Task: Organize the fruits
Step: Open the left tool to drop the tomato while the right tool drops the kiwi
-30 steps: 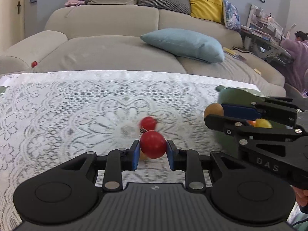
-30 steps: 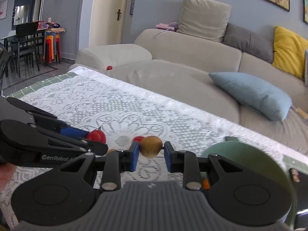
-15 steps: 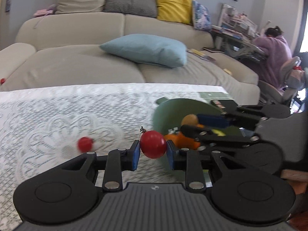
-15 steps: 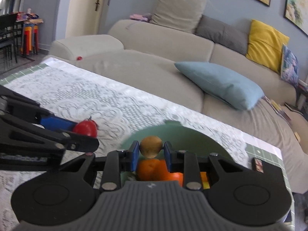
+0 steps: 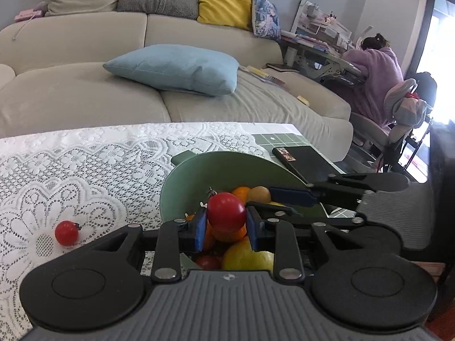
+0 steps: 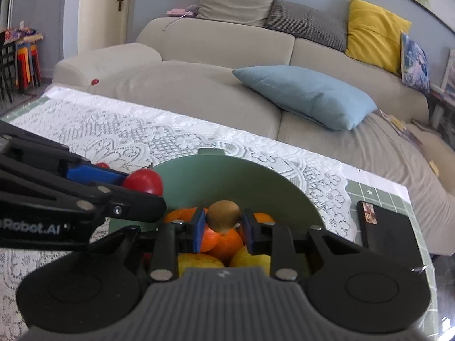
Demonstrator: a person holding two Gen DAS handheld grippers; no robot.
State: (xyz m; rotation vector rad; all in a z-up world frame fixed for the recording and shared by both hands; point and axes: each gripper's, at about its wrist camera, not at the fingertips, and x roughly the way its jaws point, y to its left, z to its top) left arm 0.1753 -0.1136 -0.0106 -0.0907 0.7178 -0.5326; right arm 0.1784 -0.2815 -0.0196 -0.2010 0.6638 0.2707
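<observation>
Jaws of left gripper (image 5: pixel 226 224) clamped on red tomato (image 5: pixel 226 212), right gripper (image 6: pixel 223 228) on brown fruit (image 6: pixel 222 215).

Soft daylight, window glare far right, fisheye-bent edges

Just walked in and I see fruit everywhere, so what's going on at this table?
A person is sorting fruit with two handheld grippers. The left gripper is shut on a cherry tomato and the right gripper on a small brown fruit, both above the green bowl of oranges and yellow fruit. Another cherry tomato lies on the lace tablecloth.
</observation>
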